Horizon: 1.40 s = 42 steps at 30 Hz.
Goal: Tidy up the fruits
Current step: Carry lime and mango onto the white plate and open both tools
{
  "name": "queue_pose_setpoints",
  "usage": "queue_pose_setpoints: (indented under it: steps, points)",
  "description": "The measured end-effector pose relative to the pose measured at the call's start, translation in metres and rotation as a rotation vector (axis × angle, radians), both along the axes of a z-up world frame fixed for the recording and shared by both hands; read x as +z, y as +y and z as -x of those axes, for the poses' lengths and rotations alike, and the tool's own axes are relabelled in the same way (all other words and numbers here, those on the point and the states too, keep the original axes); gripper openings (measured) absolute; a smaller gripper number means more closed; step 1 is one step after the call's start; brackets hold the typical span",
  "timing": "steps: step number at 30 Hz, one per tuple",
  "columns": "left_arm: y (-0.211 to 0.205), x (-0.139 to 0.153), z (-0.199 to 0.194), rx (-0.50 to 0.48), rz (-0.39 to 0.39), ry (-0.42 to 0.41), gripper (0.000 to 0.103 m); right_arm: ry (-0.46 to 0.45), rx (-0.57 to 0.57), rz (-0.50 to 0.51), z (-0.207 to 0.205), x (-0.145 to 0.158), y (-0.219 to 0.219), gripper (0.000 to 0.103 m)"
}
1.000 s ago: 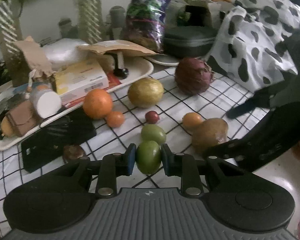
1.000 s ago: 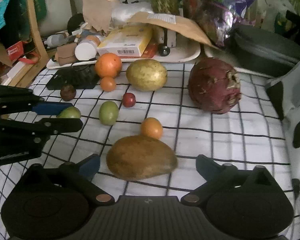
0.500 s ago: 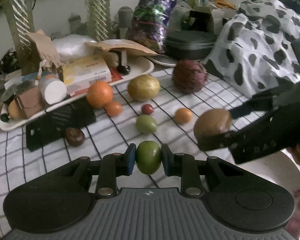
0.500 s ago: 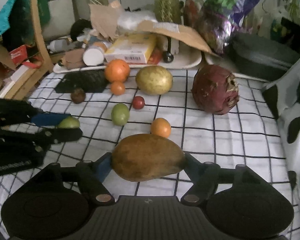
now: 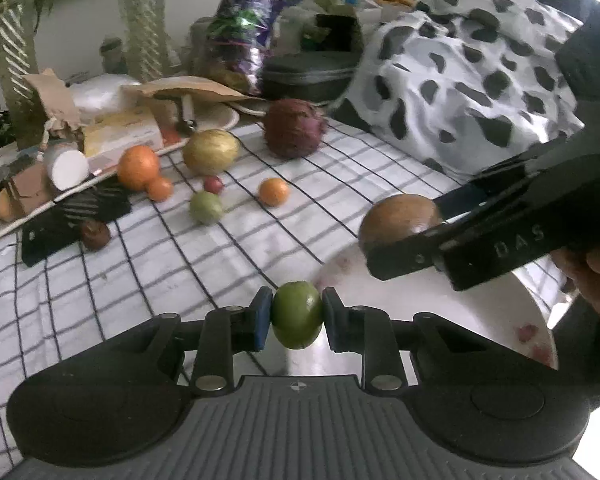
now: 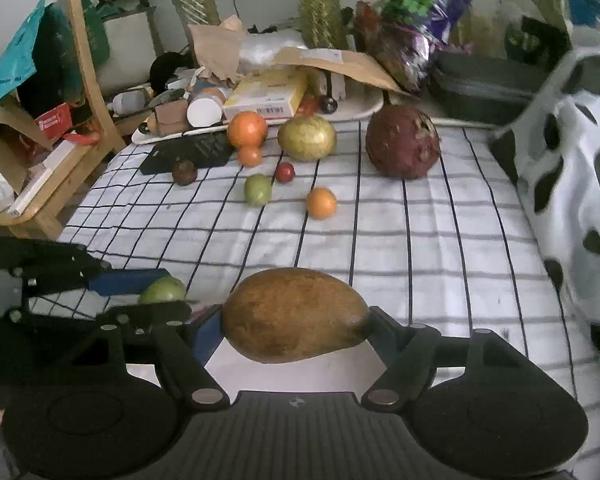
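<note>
My left gripper is shut on a green round fruit, held above the near rim of a white bowl. My right gripper is shut on a large brown mango, lifted over the bowl's edge; the mango also shows in the left wrist view. On the checked cloth lie a big orange, a small orange, a yellow fruit, a dark red fruit, a green fruit, a small red fruit, another small orange fruit and a dark brown fruit.
A cluttered white tray with boxes and paper stands behind the fruits. A black flat object lies left of them. A cow-print cloth rises at the right. A wooden chair stands at the left.
Both grippers have lifted their fruits off the cloth and drawn back toward the near side, over the white bowl. The right gripper closed on the mango about a second ago.
</note>
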<state>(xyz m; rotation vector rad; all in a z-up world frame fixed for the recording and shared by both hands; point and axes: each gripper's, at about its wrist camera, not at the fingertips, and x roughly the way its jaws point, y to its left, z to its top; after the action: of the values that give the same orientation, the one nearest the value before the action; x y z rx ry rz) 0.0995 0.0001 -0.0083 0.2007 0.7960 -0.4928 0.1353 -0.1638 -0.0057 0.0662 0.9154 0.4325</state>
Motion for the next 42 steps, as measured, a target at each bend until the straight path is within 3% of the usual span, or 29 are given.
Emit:
queue_pose_setpoints:
  steps: [15,17,19,22,30,35,42]
  points:
    - [-0.019,-0.018,0.017,-0.043,-0.083,0.035,0.027,0.202,-0.126,-0.104,0.005,-0.024,-0.01,0.079]
    - [-0.022,-0.019,0.018,-0.055,-0.084,0.036,0.038,0.212,-0.133,-0.122,0.004,-0.025,-0.011,0.081]
    - [-0.024,-0.019,0.02,-0.082,-0.074,0.037,0.052,0.215,-0.139,-0.154,0.004,-0.024,-0.012,0.097]
    - [-0.028,-0.017,0.026,-0.101,-0.093,0.01,0.061,0.209,-0.15,-0.172,0.004,-0.022,-0.015,0.098]
    - [-0.021,-0.008,0.037,-0.029,-0.091,-0.019,0.064,0.144,-0.153,-0.136,0.015,-0.011,-0.019,0.103]
    - [-0.012,0.001,0.048,0.037,-0.066,-0.046,0.064,0.058,-0.155,-0.038,0.032,-0.004,-0.019,0.103]
    - [0.001,0.008,0.057,0.135,-0.025,-0.05,0.065,0.007,-0.196,0.042,0.05,-0.004,-0.025,0.103]
